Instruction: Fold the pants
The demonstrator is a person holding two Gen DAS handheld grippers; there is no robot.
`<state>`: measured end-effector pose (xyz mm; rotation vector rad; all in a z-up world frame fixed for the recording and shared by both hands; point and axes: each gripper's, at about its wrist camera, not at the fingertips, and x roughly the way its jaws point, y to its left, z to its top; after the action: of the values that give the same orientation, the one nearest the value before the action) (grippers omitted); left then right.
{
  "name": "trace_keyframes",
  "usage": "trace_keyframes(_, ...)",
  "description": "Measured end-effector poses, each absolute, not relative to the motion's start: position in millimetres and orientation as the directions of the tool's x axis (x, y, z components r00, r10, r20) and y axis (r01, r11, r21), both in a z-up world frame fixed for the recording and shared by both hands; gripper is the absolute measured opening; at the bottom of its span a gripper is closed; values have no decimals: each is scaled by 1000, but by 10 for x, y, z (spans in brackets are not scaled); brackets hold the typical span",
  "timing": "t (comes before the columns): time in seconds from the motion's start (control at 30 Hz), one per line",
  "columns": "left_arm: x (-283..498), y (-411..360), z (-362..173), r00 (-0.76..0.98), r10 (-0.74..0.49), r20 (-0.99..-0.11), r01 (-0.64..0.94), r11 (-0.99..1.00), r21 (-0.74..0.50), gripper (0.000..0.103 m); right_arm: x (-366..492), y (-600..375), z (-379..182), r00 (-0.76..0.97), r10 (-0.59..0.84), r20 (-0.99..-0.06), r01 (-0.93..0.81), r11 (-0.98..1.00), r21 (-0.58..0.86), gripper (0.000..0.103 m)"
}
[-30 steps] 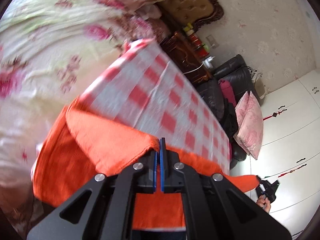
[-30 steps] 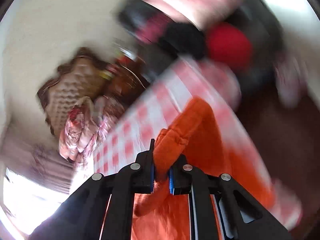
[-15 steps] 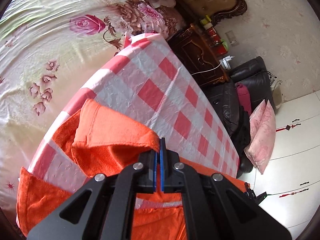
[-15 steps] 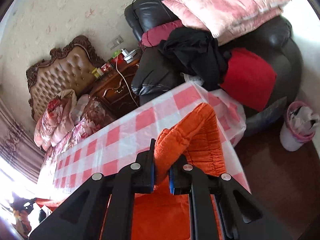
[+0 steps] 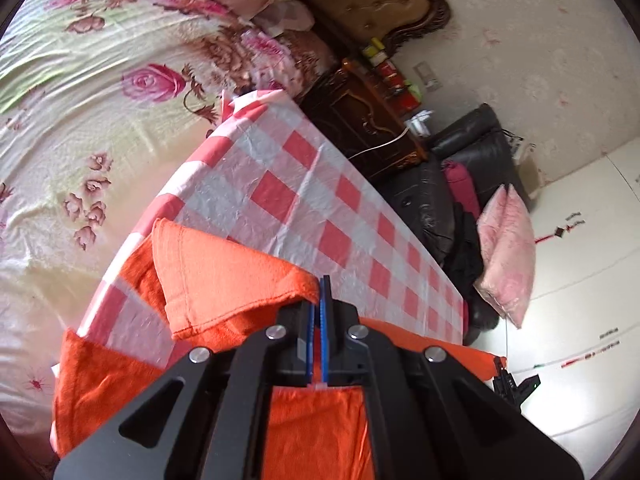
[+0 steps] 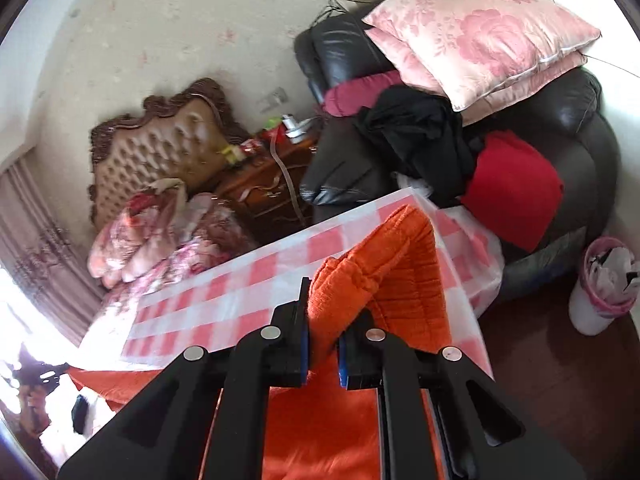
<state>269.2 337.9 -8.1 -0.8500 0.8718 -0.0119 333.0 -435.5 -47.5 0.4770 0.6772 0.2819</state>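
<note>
Pants (image 5: 224, 276), orange: draped over desk (image 5: 304, 192) with red-and-white checked cover. Left claw (image 5: 321, 300) pinched tight on hem corner; right claw (image 6: 322, 320) clamped on bunched waistband. Room: floral bed (image 5: 100, 120), tufted headboard (image 6: 160, 148), black leather armchair (image 6: 560, 128), pink pillows (image 6: 480, 36).

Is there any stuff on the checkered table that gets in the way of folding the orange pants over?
Nothing visible does. Both grippers, left and right, already grip the orange pants, and the checkered table beyond them looks bare.
</note>
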Motion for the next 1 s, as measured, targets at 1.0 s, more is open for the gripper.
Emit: trace_keyframes(1.0,211,3178,-1381,712,-354,-606,-341,581,-739,21,1079,-4574,-1264,520,254,-815,148,913,379,11)
